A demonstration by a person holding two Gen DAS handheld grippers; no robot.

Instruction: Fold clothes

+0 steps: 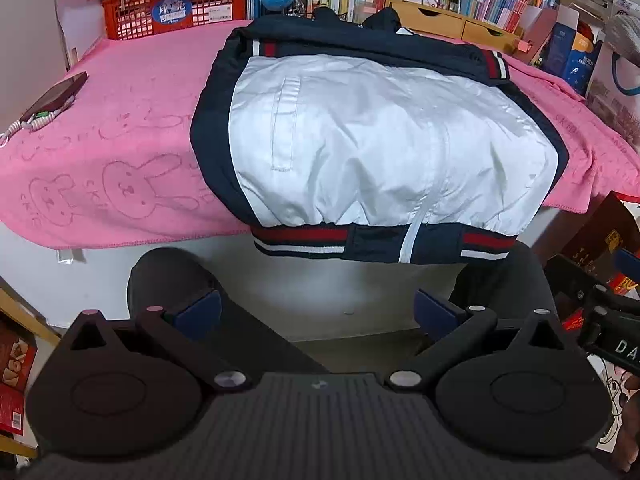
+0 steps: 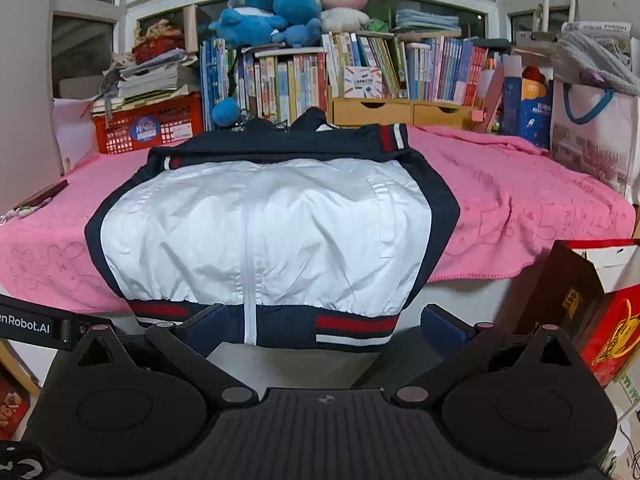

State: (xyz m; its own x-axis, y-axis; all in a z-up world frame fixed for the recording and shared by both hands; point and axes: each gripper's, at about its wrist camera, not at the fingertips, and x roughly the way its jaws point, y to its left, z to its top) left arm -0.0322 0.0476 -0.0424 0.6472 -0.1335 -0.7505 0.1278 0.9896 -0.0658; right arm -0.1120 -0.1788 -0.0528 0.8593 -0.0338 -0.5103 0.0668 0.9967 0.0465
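A white and navy jacket point(image 1: 380, 140) with red, white and navy ribbed bands lies front up on a pink towel point(image 1: 120, 152). Its sleeves are folded across the top and its hem hangs over the near table edge. It also shows in the right wrist view point(image 2: 272, 232). My left gripper point(image 1: 316, 312) is open and empty, below and in front of the hem. My right gripper point(image 2: 324, 326) is open and empty, its fingertips level with the hem band, left pad point(image 2: 208, 324) in front of it.
A phone with a cord point(image 1: 52, 100) lies on the towel's far left. A red crate point(image 1: 172, 8), books point(image 2: 280, 84), wooden drawers point(image 2: 400, 112) and plush toys point(image 2: 280, 12) line the back. Boxes and bags point(image 2: 592, 300) stand at the right.
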